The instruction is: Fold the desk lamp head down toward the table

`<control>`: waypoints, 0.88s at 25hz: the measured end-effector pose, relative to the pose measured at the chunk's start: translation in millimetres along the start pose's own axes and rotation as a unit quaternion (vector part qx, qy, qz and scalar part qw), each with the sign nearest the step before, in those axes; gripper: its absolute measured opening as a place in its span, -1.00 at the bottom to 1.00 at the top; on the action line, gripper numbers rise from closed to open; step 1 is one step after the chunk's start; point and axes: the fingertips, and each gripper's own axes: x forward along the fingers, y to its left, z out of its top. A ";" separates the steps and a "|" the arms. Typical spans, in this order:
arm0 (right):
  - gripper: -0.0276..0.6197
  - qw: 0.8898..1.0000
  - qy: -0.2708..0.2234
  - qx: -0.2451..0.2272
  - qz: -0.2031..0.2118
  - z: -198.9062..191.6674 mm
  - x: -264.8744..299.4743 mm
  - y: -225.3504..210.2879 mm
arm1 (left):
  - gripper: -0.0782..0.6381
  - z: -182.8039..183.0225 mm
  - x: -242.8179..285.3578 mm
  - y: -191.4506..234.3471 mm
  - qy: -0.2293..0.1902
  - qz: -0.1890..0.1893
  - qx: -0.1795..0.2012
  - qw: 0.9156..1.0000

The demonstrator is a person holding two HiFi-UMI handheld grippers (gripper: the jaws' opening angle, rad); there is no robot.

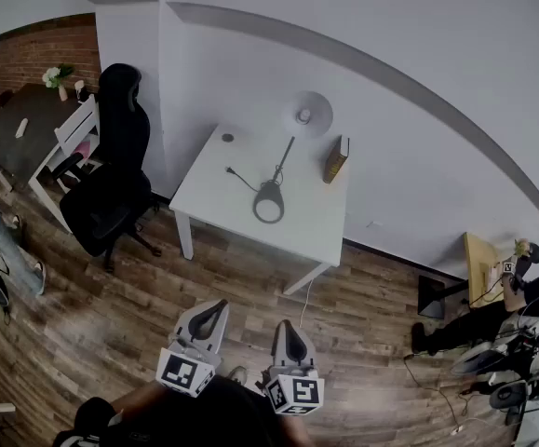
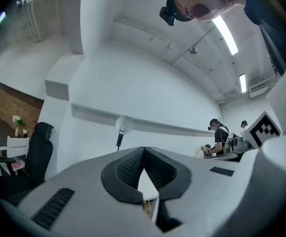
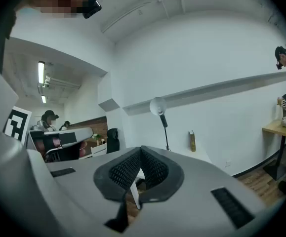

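Note:
The desk lamp stands on the white table point(image 1: 241, 217), well ahead of both grippers. Its ring-shaped base point(image 1: 269, 203) sits mid-table, and a thin arm rises to the white round head point(image 1: 306, 113) by the wall. In the left gripper view the lamp point(image 2: 120, 130) stands upright, as it does in the right gripper view, lamp point(image 3: 158, 108). My left gripper point(image 1: 213, 310) and right gripper point(image 1: 288, 331) hover side by side over the wooden floor, short of the table. Both are shut with nothing between the jaws, left gripper point(image 2: 143, 154), right gripper point(image 3: 140, 153).
A book point(image 1: 335, 159) stands upright on the table right of the lamp, and a black cable with a plug point(image 1: 235, 172) lies to its left. A black office chair point(image 1: 111, 180) and a white chair point(image 1: 72, 138) stand left of the table. A person point(image 1: 492, 315) sits by a small yellow table point(image 1: 479, 261) at the right.

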 end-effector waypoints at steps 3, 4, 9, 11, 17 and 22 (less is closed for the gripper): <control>-0.88 1.000 0.001 0.000 0.001 -0.8 -1.7 2.9 | -0.71 -2.8 -3.8 0.2 0.007 -0.003 0.013 1.000; -0.88 1.000 0.001 0.000 0.001 -0.7 -2.2 3.6 | -0.71 -3.1 -4.5 0.1 0.007 -0.003 0.014 1.000; -0.88 1.000 0.002 -0.002 0.001 0.3 -7.6 5.7 | -0.71 0.6 -7.9 -3.3 0.000 -0.003 0.008 1.000; -0.88 1.000 0.002 -0.003 0.001 0.3 -9.2 6.8 | -0.71 0.1 -9.7 -3.3 0.002 -0.003 0.006 1.000; -0.88 1.000 -0.012 0.011 -0.002 5.0 -10.5 15.8 | -0.71 -0.4 -17.3 2.8 0.008 -0.005 0.009 1.000; -0.88 1.000 -0.021 0.009 -0.005 8.0 -5.1 24.7 | -0.71 1.8 -20.6 14.2 0.007 -0.005 0.004 1.000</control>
